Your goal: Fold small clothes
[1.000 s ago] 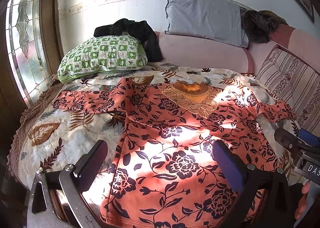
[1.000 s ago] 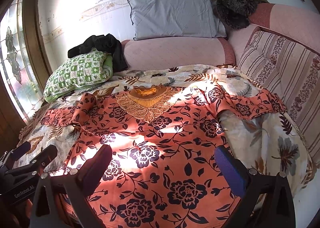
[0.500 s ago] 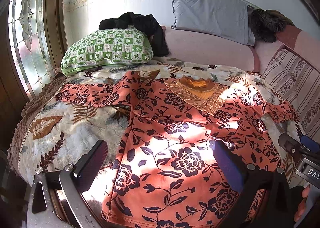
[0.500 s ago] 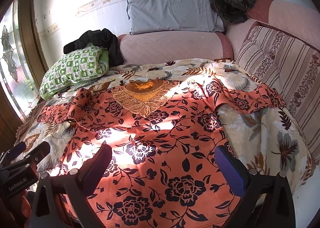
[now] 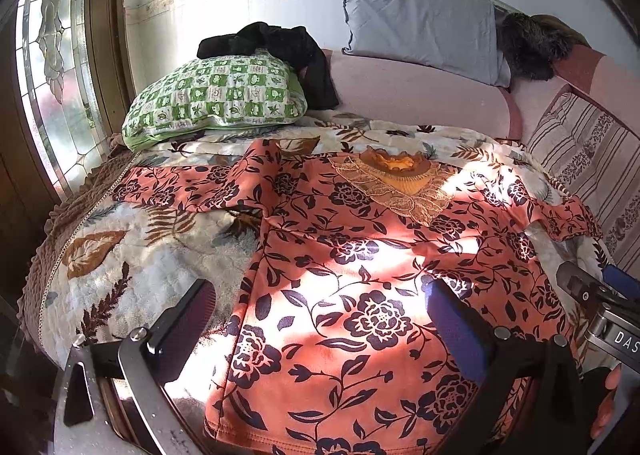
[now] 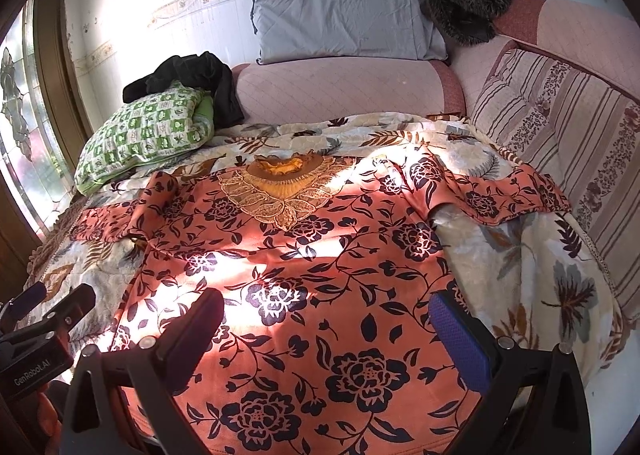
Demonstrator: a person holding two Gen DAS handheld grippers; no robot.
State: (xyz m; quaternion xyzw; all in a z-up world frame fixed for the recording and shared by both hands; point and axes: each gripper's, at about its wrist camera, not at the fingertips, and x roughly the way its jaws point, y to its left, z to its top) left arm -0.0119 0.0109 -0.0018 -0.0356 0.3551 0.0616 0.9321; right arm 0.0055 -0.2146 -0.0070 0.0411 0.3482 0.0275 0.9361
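An orange top with black flowers and a gold embroidered neck point(image 5: 360, 255) lies spread flat on the bed, sleeves out to both sides; it also shows in the right wrist view point(image 6: 312, 263). My left gripper point(image 5: 320, 307) is open and empty, held above the top's lower left hem. My right gripper point(image 6: 328, 319) is open and empty above the lower right part. Each gripper shows at the edge of the other's view, the right one point(image 5: 600, 295) and the left one point(image 6: 44, 319).
A leaf-patterned blanket point(image 5: 120, 255) covers the bed. A green checked pillow point(image 5: 216, 95) with a black garment point(image 5: 280, 43) lies at the back left, a grey pillow point(image 6: 340, 15) at the back, striped cushions point(image 6: 560, 115) along the right. A stained-glass window point(image 5: 52, 75) is left.
Both grippers have tilted down slightly, so the bed sits lower in both views. The top has not moved.
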